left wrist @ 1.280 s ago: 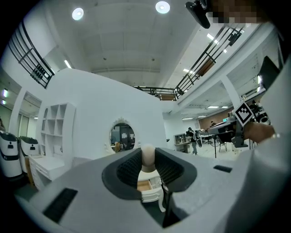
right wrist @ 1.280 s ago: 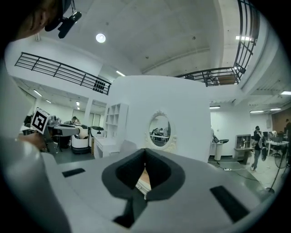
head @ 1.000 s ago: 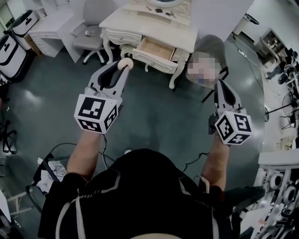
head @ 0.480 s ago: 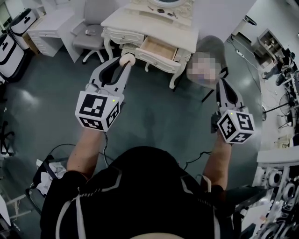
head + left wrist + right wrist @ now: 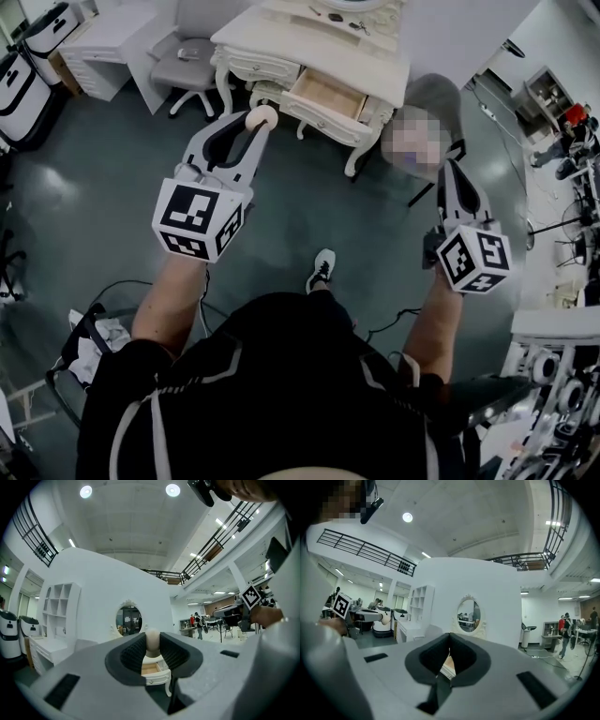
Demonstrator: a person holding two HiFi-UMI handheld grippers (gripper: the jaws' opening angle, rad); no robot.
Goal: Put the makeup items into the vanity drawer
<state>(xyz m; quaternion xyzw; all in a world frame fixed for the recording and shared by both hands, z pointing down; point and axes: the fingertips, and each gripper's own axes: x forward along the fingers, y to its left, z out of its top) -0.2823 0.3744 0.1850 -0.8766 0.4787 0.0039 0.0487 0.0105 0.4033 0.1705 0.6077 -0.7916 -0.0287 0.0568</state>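
Nearest me, one white-soled shoe (image 5: pixel 322 267) shows on the dark floor (image 5: pixel 309 206) just ahead of my torso. My left gripper (image 5: pixel 255 122) is clamped on a beige, rounded makeup sponge (image 5: pixel 152 641) — held in the air over the floor, short of the vanity's front edge. My right gripper (image 5: pixel 451 171) hangs well apart from it, jaws pressed together with nothing between them. Beyond both stands the cream vanity (image 5: pixel 281 37), its drawer (image 5: pixel 323 94) pulled open at the front, bare wood showing inside. In the head view the sponge sits just left of the drawer's front. A few small dark items (image 5: pixel 336 16) lie near the tabletop's back edge, below the oval mirror (image 5: pixel 129 619). A grey office chair (image 5: pixel 183 67) stands beside the vanity's left end.
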